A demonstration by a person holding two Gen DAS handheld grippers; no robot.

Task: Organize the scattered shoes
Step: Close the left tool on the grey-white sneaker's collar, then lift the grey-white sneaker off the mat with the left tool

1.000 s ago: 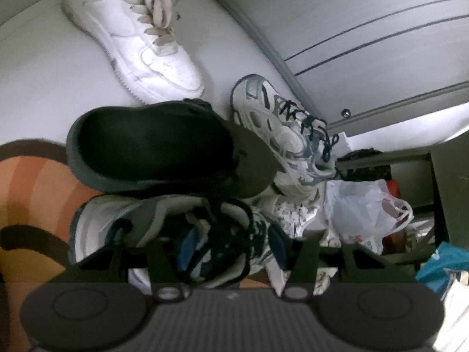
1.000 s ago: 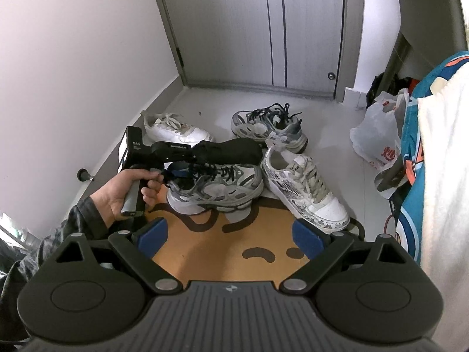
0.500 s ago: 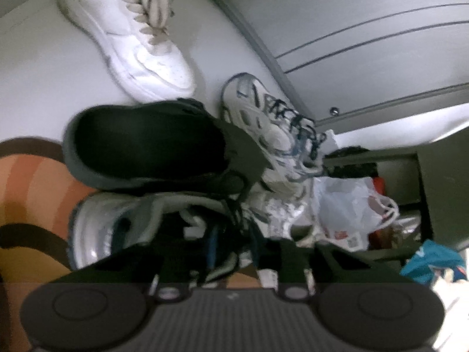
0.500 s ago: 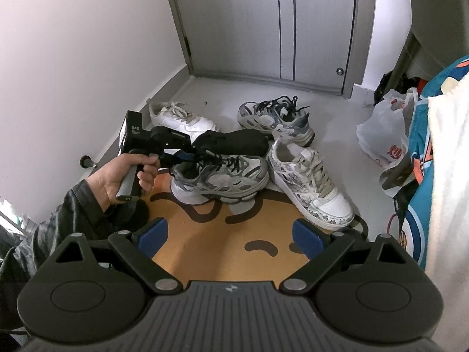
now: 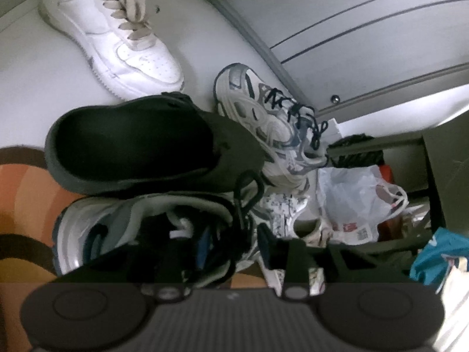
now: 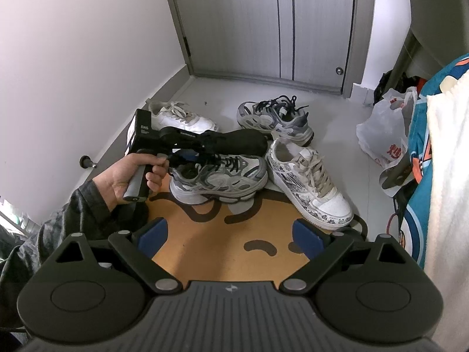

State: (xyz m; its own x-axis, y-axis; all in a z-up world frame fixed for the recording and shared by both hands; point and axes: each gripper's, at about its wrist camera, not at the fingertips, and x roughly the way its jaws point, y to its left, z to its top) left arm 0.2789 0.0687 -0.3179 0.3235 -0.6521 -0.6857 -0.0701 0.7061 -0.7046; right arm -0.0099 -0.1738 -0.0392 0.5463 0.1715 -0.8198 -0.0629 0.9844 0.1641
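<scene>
While bare floor [image 6: 263, 88] lies open at 12 o'clock, left gripper [image 5: 231, 243] jaws, opening, straddle the grey sneaker [image 6: 218, 177] collar; right gripper [image 6: 231, 233] gapes empty.

Your left gripper [image 5: 231, 243] sits over the grey shoe [image 5: 123, 228], so you can't see if its fingers touch the laces. That shoe's toe is hidden behind it. The spotted shoe [image 5: 281, 211] mostly hides behind the gripper at lower middle. The white shoe [image 5: 111, 35] is cut off at the top edge. In the right view, your sleeve [image 6: 58, 223] runs off the left edge.
</scene>
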